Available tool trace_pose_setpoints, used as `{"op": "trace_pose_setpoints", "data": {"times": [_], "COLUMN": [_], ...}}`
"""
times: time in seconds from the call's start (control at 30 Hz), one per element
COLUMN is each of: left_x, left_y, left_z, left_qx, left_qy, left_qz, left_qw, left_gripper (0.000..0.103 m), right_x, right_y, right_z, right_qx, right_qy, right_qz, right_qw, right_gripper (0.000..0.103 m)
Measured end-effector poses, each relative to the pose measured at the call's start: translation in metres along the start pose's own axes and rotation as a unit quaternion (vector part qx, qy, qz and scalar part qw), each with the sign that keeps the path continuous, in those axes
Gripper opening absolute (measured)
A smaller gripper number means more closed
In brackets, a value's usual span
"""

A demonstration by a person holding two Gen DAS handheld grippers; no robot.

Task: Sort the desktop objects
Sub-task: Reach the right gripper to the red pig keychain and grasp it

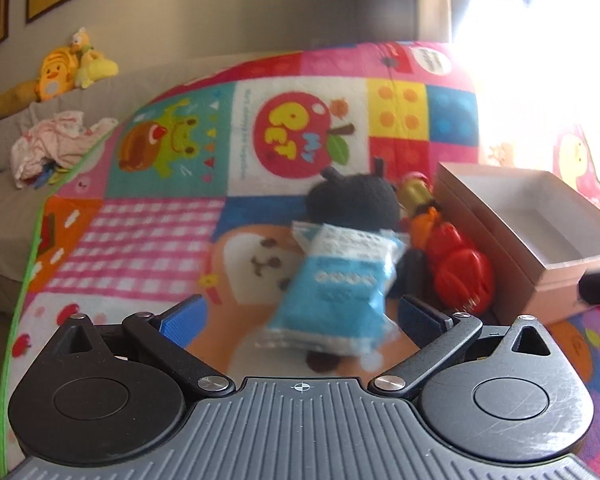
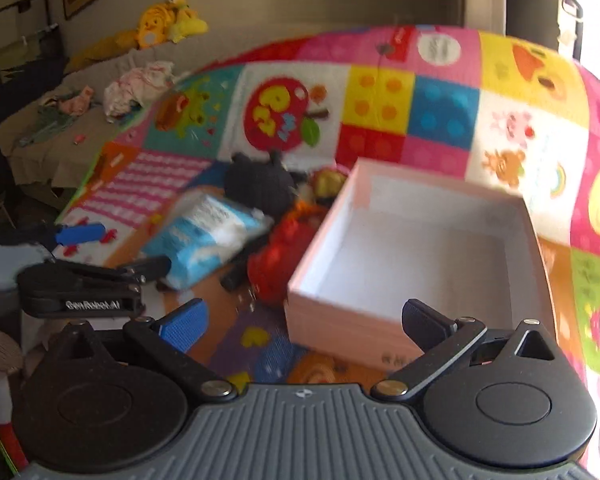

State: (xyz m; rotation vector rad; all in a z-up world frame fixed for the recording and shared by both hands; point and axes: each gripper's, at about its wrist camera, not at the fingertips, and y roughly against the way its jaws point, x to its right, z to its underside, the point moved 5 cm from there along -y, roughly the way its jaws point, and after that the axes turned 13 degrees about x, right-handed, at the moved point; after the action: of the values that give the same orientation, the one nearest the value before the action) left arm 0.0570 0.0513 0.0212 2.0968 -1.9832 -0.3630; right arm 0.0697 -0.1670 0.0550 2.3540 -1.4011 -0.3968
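We see the blue and white packet [image 1: 332, 292] lying on the colourful patchwork play mat [image 1: 148, 232], leaning back against a black plush toy [image 1: 354, 200]. Just to its right lies a red plastic toy [image 1: 458, 268], with an orange piece and a gold-coloured one [image 1: 414, 192] behind it, all crowded against the left wall of the open pink box [image 1: 512, 248]. The box's white inside holds nothing we can make out.

Our left gripper [image 1: 300, 316] hovers just in front of the packet with its blue-padded fingers [image 1: 180, 320] spread wide, one on either side of the packet's lower edge, gripping nothing. Whether they touch the packet we cannot tell, as it is blurred.

Our right gripper [image 2: 304, 322] also stands wide open and empty, poised over the near left corner of the box [image 2: 340, 320]. From the right wrist view the left gripper [image 2: 112, 256] shows at the left, near the packet [image 2: 204, 236].

Beyond the mat, a sofa [image 1: 20, 200] carries yellow plush toys [image 1: 72, 66] and a heap of pale clothes [image 1: 56, 148].
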Motion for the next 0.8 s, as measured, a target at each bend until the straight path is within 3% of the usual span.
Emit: {"op": "trace_pose_setpoints", "data": {"times": [0.07,0.1,0.13,0.23,0.27,0.43,0.53,0.6,0.7,0.8], "left_x": [-0.013,-0.017,-0.021,-0.029,-0.032,-0.067,-0.082,-0.087,-0.088,-0.083], "left_y": [-0.006,-0.009,-0.011,-0.011,-0.011,-0.010,-0.008,-0.008,-0.010,-0.009], "left_z": [-0.008,-0.010,-0.012,-0.013,-0.013,-0.011,-0.006,-0.003,0.000,-0.001], "left_qx": [0.004,0.006,0.010,0.025,0.029,0.027,0.020,0.016,0.010,0.011], "left_qy": [0.018,0.027,0.035,0.049,0.052,0.100,0.118,0.119,0.122,0.120], "left_qz": [-0.005,-0.005,-0.004,0.004,0.003,-0.025,-0.029,-0.032,-0.032,-0.022], "left_qw": [0.9998,0.9996,0.9993,0.9985,0.9982,0.9943,0.9924,0.9923,0.9919,0.9925], "left_gripper": [0.103,0.103,0.103,0.103,0.103,0.103,0.103,0.103,0.103,0.103], "right_x": [0.007,0.016,0.029,0.059,0.071,0.118,0.129,0.127,0.113,0.078], "right_y": [-0.017,-0.032,-0.057,-0.131,-0.162,-0.250,-0.276,-0.285,-0.292,-0.293], "right_z": [-0.053,-0.073,-0.095,-0.125,-0.126,-0.103,-0.085,-0.076,-0.064,-0.063], "right_qx": [0.012,0.004,-0.019,-0.097,-0.128,-0.165,-0.193,-0.210,-0.229,-0.229], "right_qy": [-0.013,-0.032,-0.062,-0.144,-0.174,-0.240,-0.288,-0.285,-0.298,-0.288], "right_qz": [-0.014,-0.019,-0.021,0.012,0.021,0.135,0.142,0.158,0.145,0.083], "right_qw": [1.000,0.999,0.998,0.985,0.976,0.947,0.927,0.922,0.915,0.926], "right_gripper": [0.099,0.088,0.079,0.073,0.073,0.073,0.060,0.060,0.058,0.057]}}
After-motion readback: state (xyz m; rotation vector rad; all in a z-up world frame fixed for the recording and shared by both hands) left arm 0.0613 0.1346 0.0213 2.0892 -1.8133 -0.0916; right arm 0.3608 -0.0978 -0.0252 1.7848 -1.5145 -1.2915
